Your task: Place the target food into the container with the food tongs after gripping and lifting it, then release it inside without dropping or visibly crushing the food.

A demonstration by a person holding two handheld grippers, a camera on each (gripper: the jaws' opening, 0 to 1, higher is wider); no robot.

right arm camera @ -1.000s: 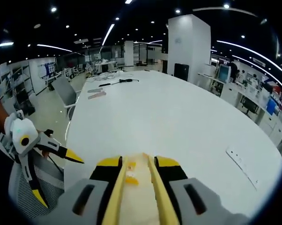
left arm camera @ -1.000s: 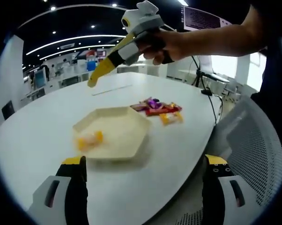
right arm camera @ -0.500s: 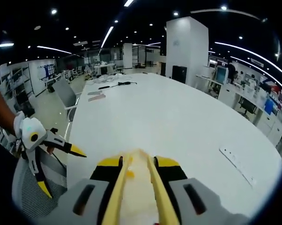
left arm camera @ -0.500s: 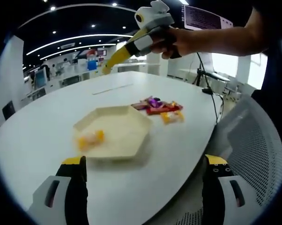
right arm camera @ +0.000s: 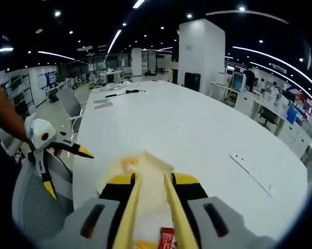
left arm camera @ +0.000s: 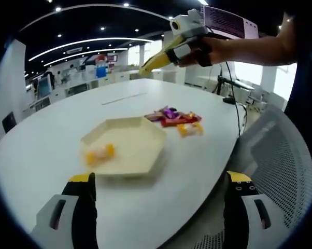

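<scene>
Candy (left arm camera: 99, 153) in an orange-yellow wrapper lies inside the hexagonal cream tray (left arm camera: 140, 136), near the tray wall that faces the left gripper; its long axis runs roughly along that wall, though the piece is blurred and which end is which cannot be told. In the right gripper view the same tray (right arm camera: 148, 166) shows past the tong tips with the candy (right arm camera: 126, 163) at its far edge.

Just beyond the tray, on the side away from the left gripper, a small heap of wrapped sweets (left arm camera: 174, 119) in red, purple and orange lies on the white desk (left arm camera: 52, 129), apart from the tray.

Yellow food tongs (left arm camera: 157, 61) are clamped in the right gripper (left arm camera: 184, 42), held by a hand (left arm camera: 213, 51) well above the desk beyond the heap, the tongs' long axis slanting down toward the desk. In the right gripper view the tongs (right arm camera: 151, 207) run straight ahead between the jaws, their two blades close together with nothing between them.

The left gripper (left arm camera: 158, 218) hangs near the desk edge with its jaws spread wide apart; in the right gripper view it (right arm camera: 62, 166) appears beside a grey mesh chair (right arm camera: 34, 207).
</scene>
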